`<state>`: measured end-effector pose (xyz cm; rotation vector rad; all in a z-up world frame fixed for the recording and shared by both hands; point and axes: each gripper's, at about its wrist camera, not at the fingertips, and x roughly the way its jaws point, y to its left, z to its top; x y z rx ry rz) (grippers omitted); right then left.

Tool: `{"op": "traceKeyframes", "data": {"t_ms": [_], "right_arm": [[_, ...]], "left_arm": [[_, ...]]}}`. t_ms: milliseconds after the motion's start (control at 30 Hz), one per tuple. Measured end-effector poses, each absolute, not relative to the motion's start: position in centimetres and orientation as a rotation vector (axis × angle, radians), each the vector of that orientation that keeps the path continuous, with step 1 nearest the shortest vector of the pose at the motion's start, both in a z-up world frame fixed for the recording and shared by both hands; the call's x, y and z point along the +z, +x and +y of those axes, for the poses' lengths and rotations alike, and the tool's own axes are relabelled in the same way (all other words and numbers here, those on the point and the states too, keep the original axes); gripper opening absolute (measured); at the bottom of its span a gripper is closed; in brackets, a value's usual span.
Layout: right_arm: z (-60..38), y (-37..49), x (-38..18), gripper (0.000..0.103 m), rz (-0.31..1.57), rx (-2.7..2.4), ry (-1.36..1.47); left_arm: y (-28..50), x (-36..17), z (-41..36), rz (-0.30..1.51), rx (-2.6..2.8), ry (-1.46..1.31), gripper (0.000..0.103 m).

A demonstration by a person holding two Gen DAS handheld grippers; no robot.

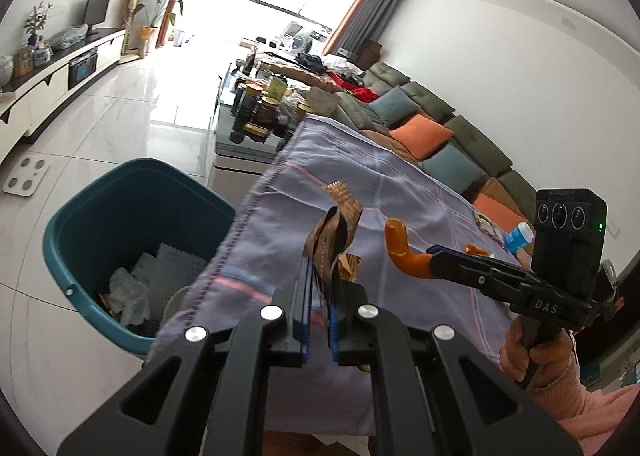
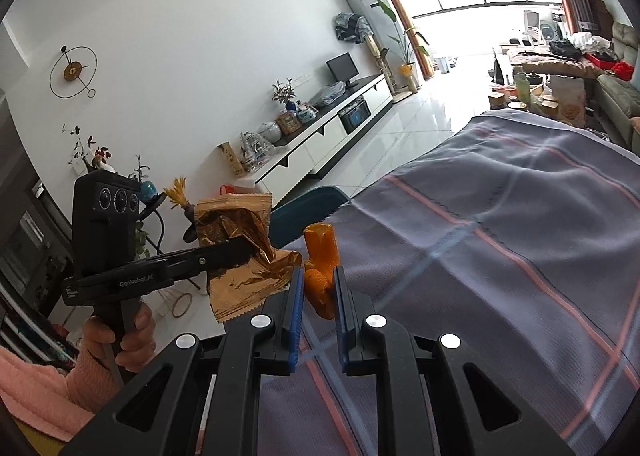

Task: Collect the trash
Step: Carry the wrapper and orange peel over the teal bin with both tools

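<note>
The left claw (image 1: 320, 288) is clenched on a crumpled gold foil wrapper (image 1: 334, 232), held above the cloth-covered table (image 1: 360, 176). The right claw (image 2: 318, 288) grips a piece of orange peel (image 2: 320, 256), just to the right of the left claw. A teal bin (image 1: 100, 224) with white paper scraps sits on the floor, below and to the left of the left claw.
</note>
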<state>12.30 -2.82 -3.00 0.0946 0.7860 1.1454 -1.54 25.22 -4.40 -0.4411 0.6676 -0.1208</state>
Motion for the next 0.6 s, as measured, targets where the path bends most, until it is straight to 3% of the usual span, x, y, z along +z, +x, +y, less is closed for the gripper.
{"op": "traceKeyframes", "data": {"t_ms": [600], "right_arm": [[1.5, 12.9, -3.2, 0.015, 0.818, 1.211, 0.074]], "left_arm": [[-3.1, -3.9, 28.4, 0.641, -0.028, -0.453, 0.009]]}}
